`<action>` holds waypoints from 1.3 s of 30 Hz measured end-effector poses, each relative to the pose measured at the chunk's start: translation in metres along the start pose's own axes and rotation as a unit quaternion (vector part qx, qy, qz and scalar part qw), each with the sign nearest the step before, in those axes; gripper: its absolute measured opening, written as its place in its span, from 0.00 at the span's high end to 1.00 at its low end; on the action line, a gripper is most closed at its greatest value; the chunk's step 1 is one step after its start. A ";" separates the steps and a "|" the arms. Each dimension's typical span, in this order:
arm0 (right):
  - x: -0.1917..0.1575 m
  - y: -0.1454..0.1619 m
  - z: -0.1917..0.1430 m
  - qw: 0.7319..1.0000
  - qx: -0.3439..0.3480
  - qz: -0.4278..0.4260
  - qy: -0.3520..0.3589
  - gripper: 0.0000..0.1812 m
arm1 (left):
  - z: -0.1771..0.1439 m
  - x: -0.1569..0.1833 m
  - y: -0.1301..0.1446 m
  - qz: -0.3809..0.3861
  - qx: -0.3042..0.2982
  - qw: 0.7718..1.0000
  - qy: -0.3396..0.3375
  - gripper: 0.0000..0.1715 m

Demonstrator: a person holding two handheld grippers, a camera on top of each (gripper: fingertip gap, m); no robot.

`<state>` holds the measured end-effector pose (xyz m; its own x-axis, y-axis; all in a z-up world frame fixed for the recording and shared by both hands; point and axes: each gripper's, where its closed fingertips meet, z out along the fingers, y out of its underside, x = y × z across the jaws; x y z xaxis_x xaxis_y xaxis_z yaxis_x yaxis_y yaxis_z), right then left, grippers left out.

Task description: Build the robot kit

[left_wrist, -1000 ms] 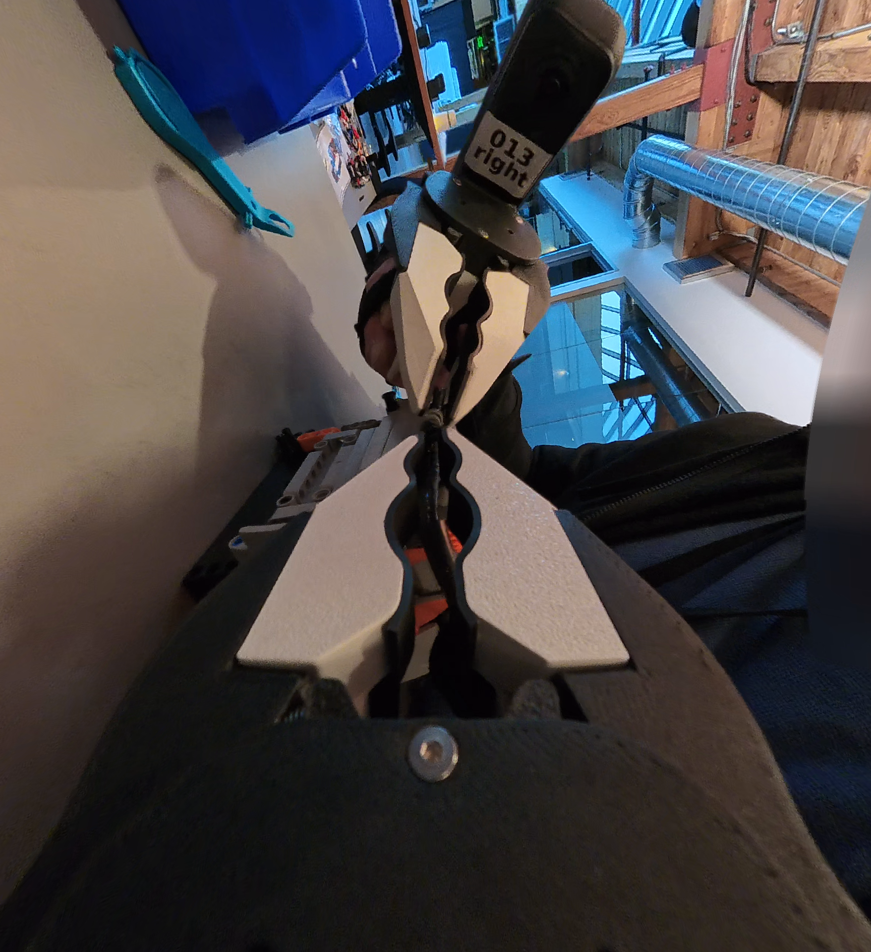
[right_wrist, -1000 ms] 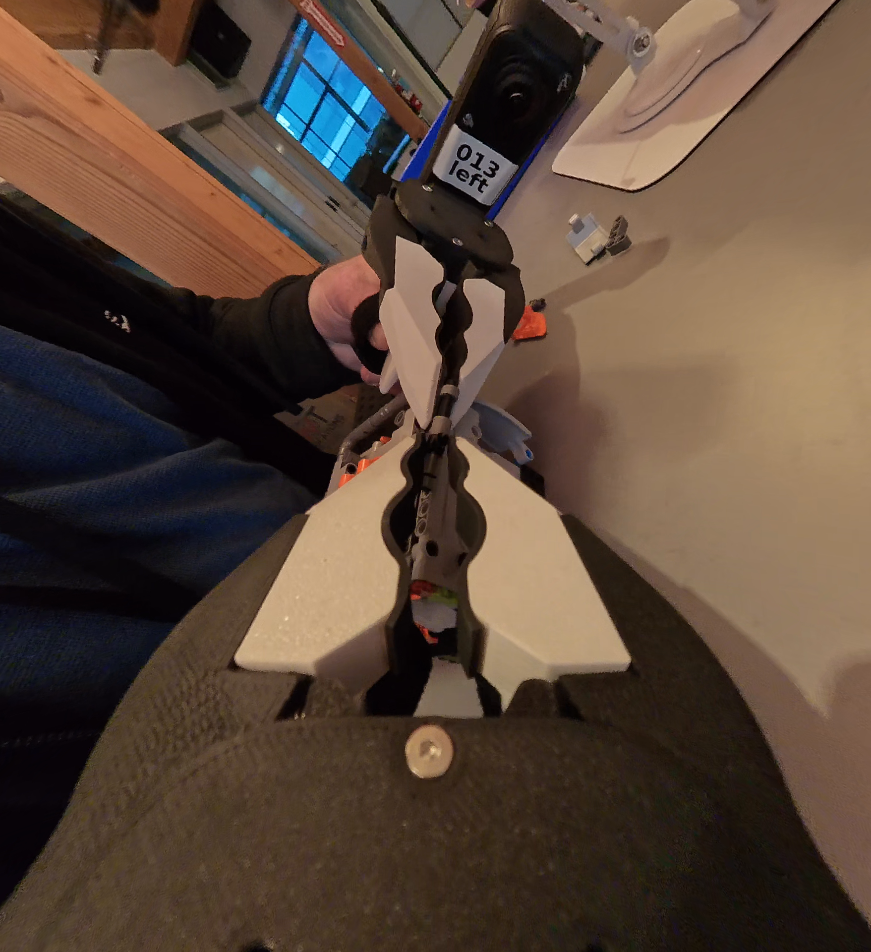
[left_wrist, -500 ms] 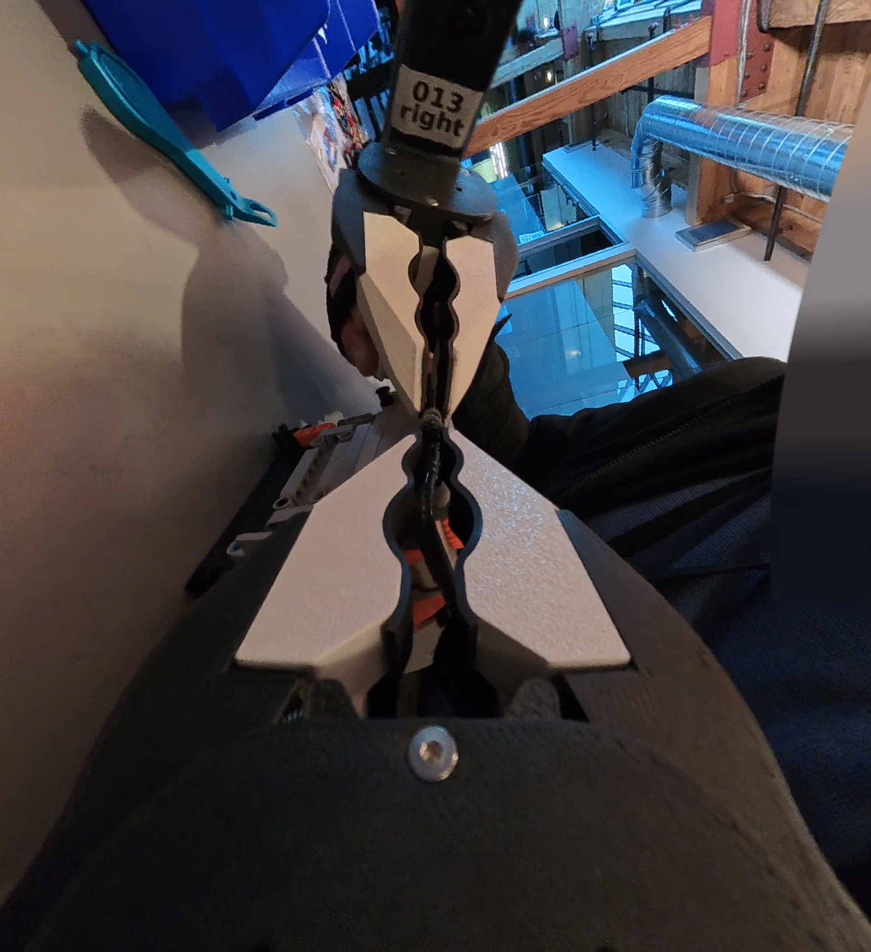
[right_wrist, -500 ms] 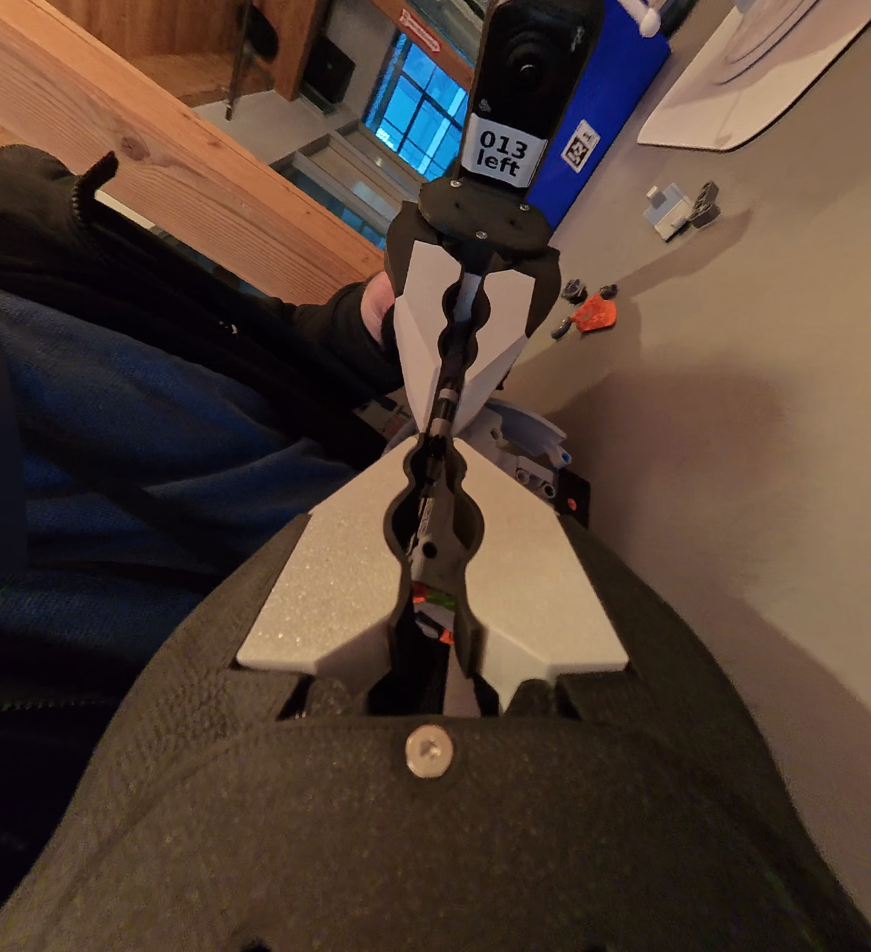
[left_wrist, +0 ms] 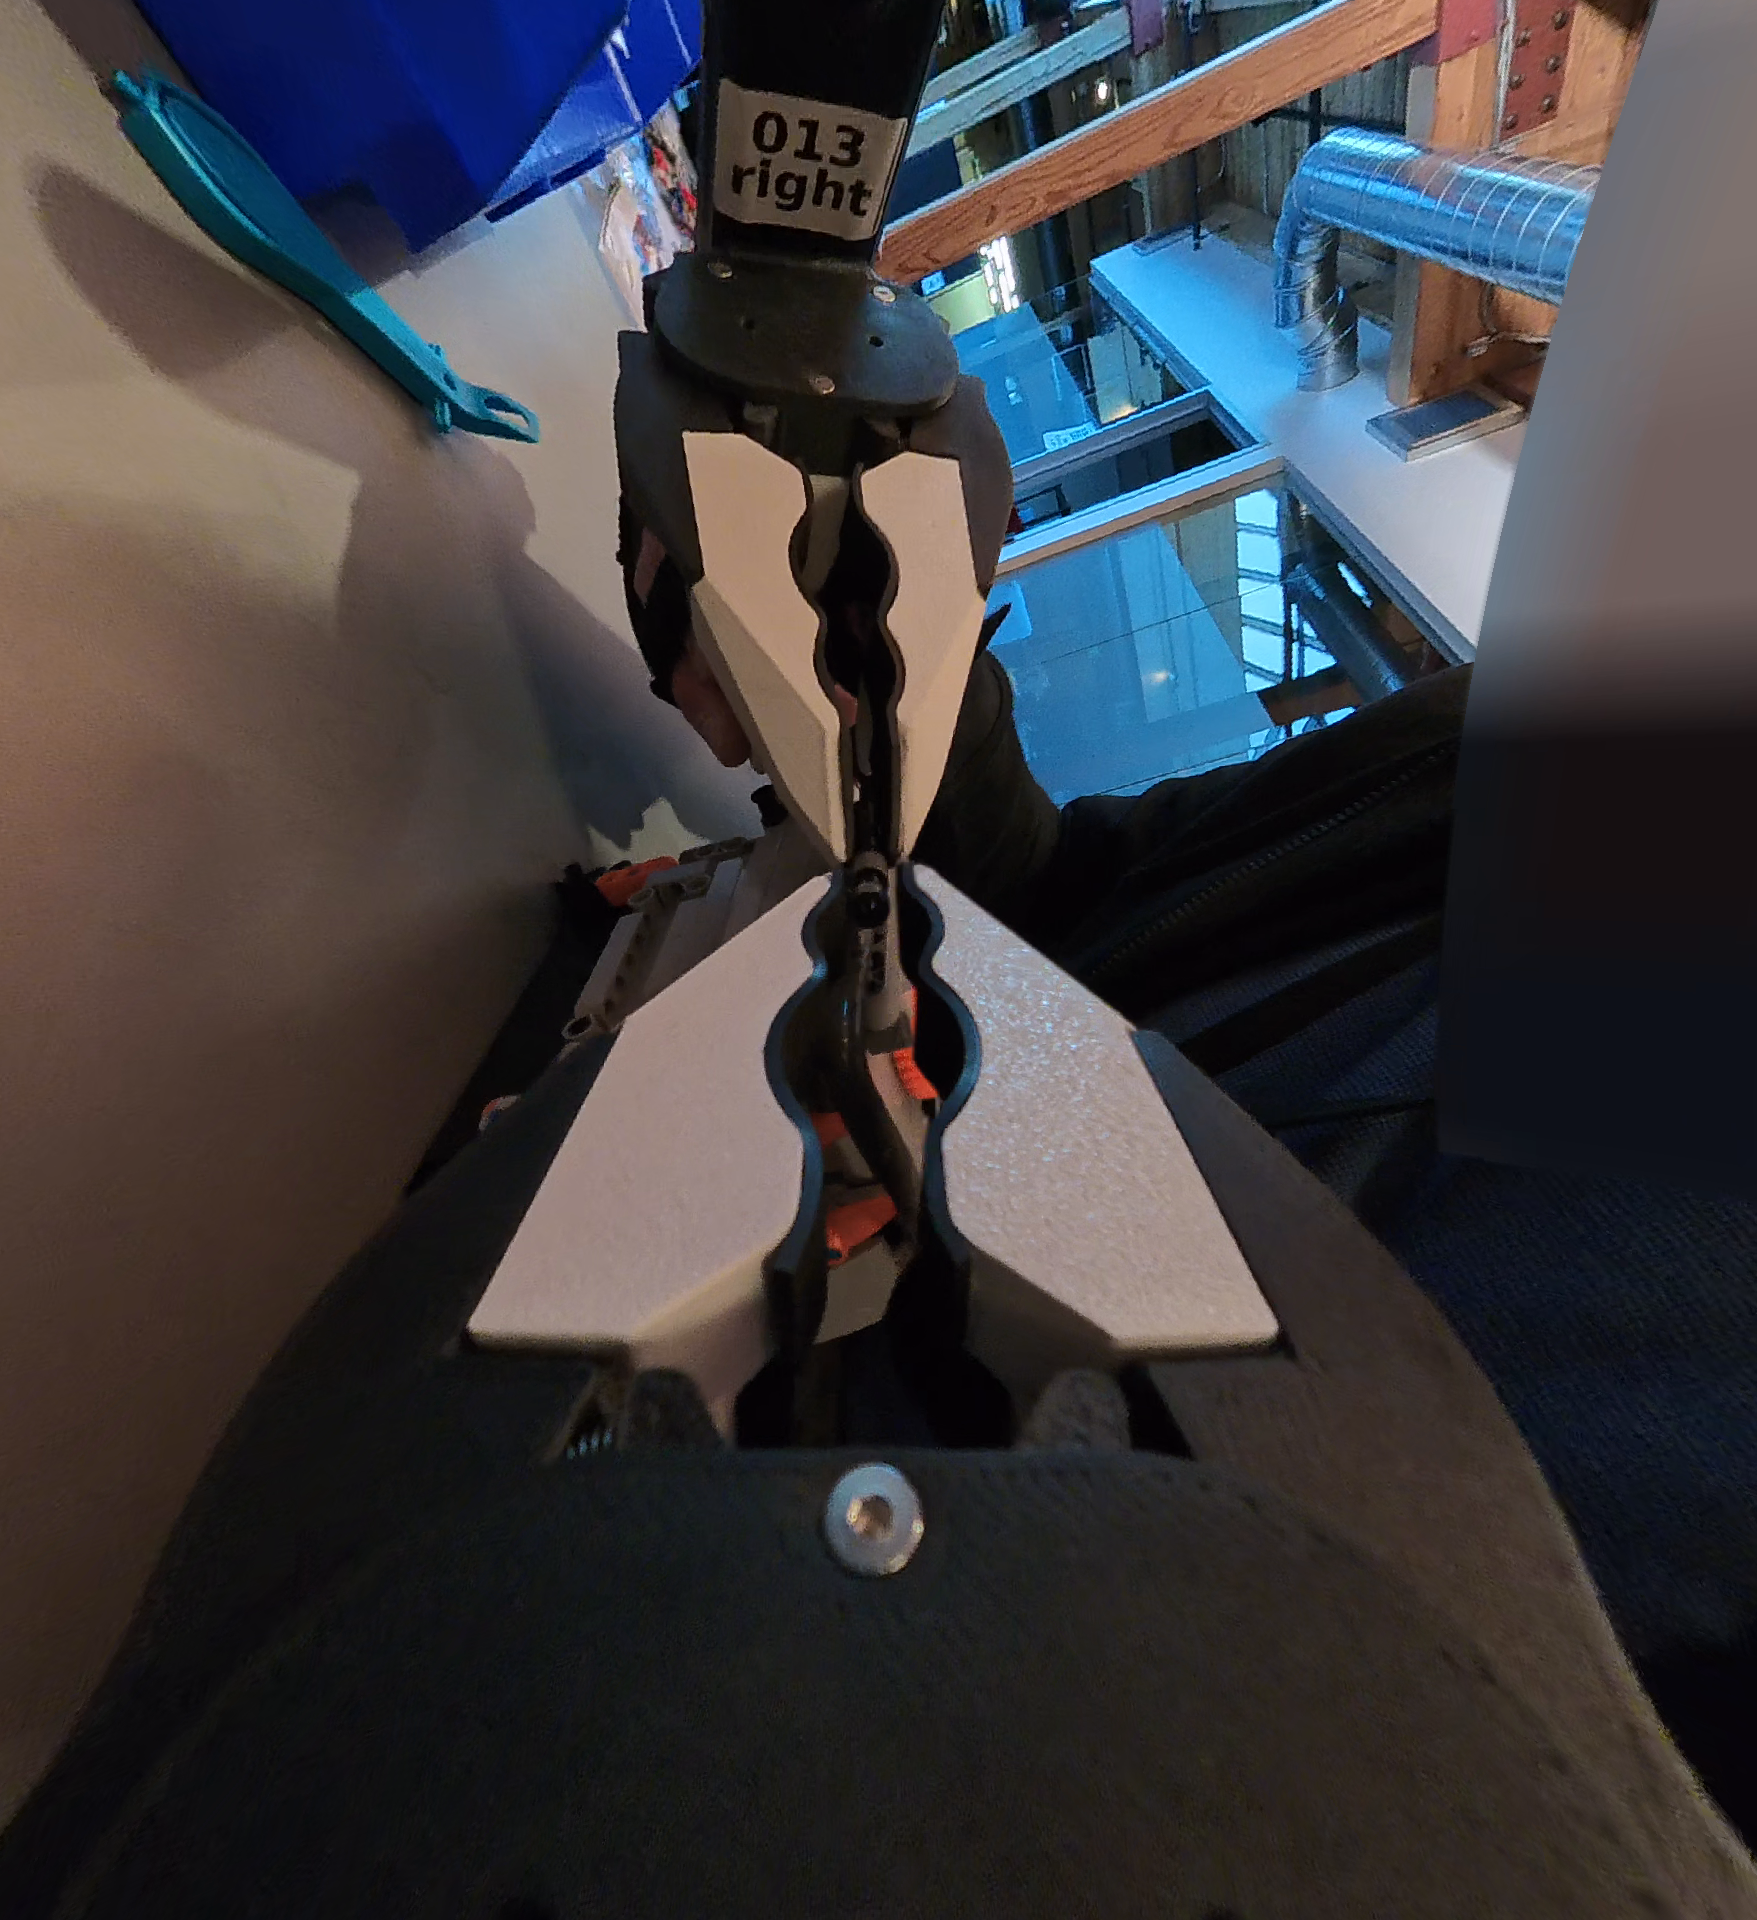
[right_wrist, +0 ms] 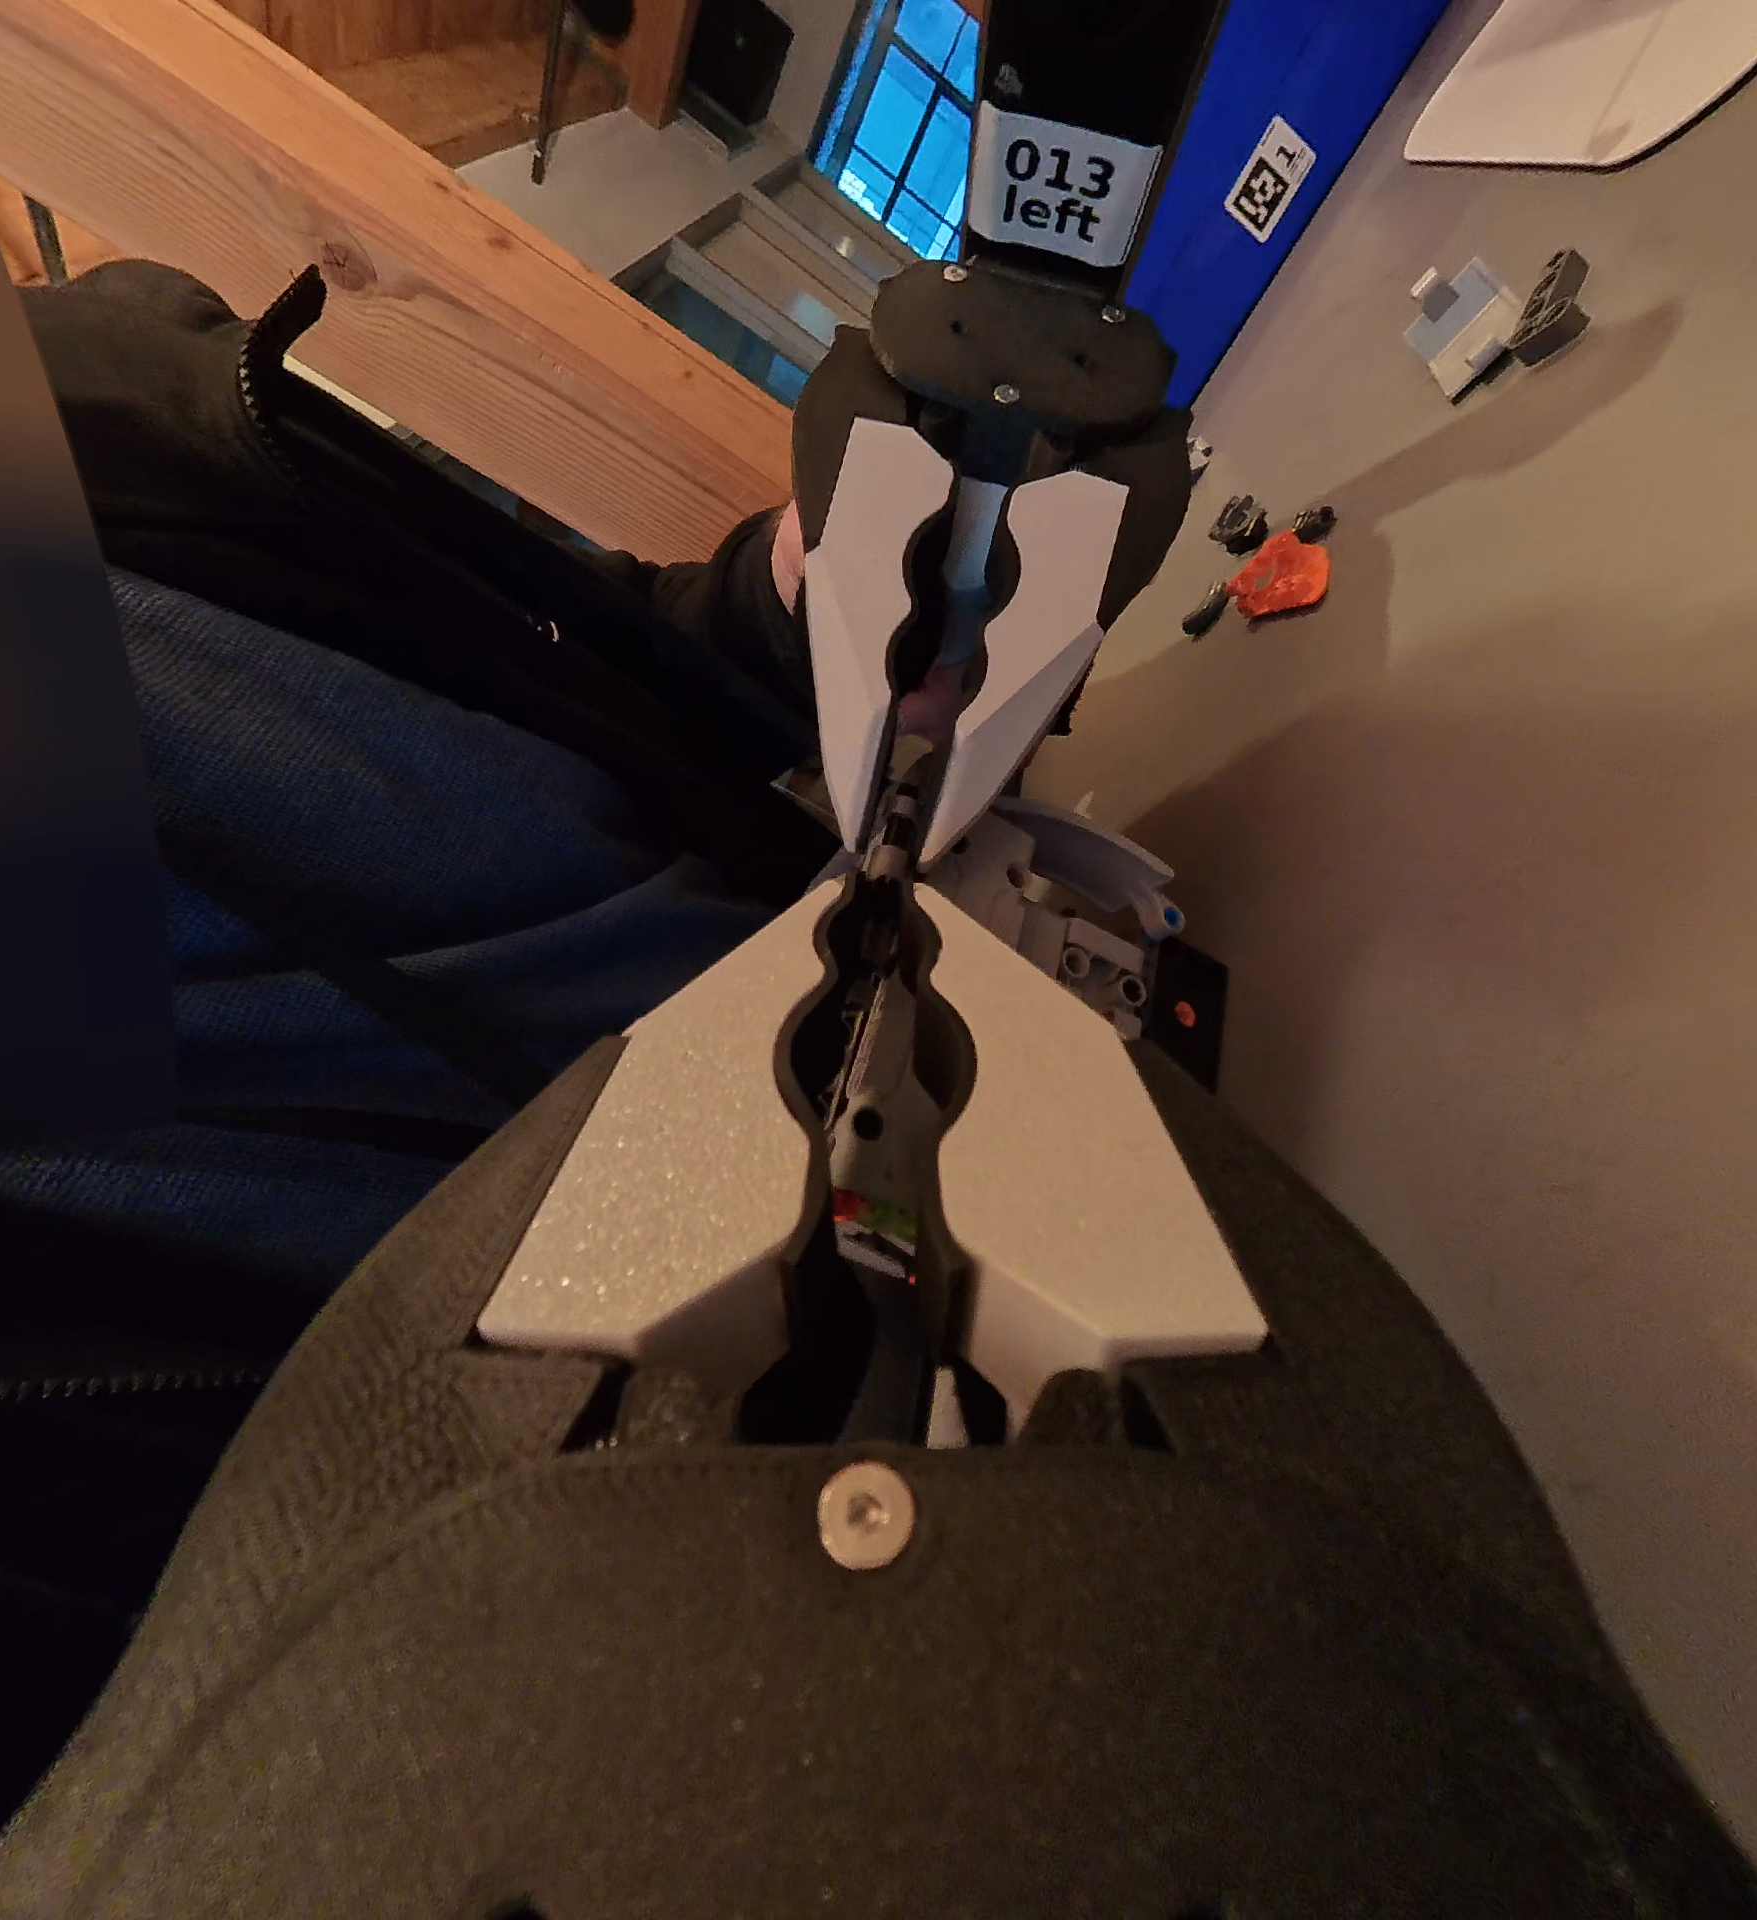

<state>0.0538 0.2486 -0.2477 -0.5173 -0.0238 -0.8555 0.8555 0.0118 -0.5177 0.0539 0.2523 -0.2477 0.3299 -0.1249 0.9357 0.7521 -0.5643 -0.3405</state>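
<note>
Black rod (left_wrist: pixel 869 914) of a brick-built model runs lengthwise between both tool tips — left gripper (left_wrist: pixel 869 935) and right gripper (right_wrist: pixel 879 914) meet nose to nose, each seemingly clamped on it, above the table (right_wrist: pixel 1580 935) edge.

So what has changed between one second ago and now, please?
The two grippers swung round together: in the left wrist view the right gripper went from tilted to nearly upright, and in the right wrist view the orange piece and grey bricks slid right. Unchanged: left gripper and right gripper meet tip to tip, both shut on the thin black-and-grey part.
</note>
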 end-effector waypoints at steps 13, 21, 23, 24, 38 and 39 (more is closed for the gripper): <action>0.003 0.000 -0.002 0.999 0.001 0.036 0.001 0.99 | 0.001 -0.004 0.002 -0.015 -0.012 1.000 0.017 0.98; 0.000 -0.002 -0.005 0.999 0.001 0.039 0.002 0.95 | 0.000 -0.005 0.004 -0.018 -0.019 0.999 0.020 0.98; 0.001 0.000 -0.005 0.999 -0.006 0.038 0.007 0.96 | 0.000 -0.004 0.004 -0.022 -0.018 0.999 0.023 0.98; 0.001 0.002 -0.004 0.999 -0.010 0.036 0.009 0.97 | 0.001 -0.004 0.005 -0.023 -0.019 0.999 0.025 0.98; -0.001 0.004 -0.001 0.998 -0.014 0.063 0.006 0.99 | 0.001 -0.002 0.006 -0.057 -0.019 0.997 0.040 0.98; -0.001 0.005 -0.001 0.998 -0.015 0.067 0.002 0.99 | 0.001 -0.001 0.007 -0.059 -0.020 0.997 0.042 0.98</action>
<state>0.0586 0.2495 -0.2492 -0.3978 -0.0155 -0.9173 0.9162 0.0452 -0.3981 0.0591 0.2489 -0.2515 0.1899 -0.1235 0.9740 0.7592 -0.6105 -0.2255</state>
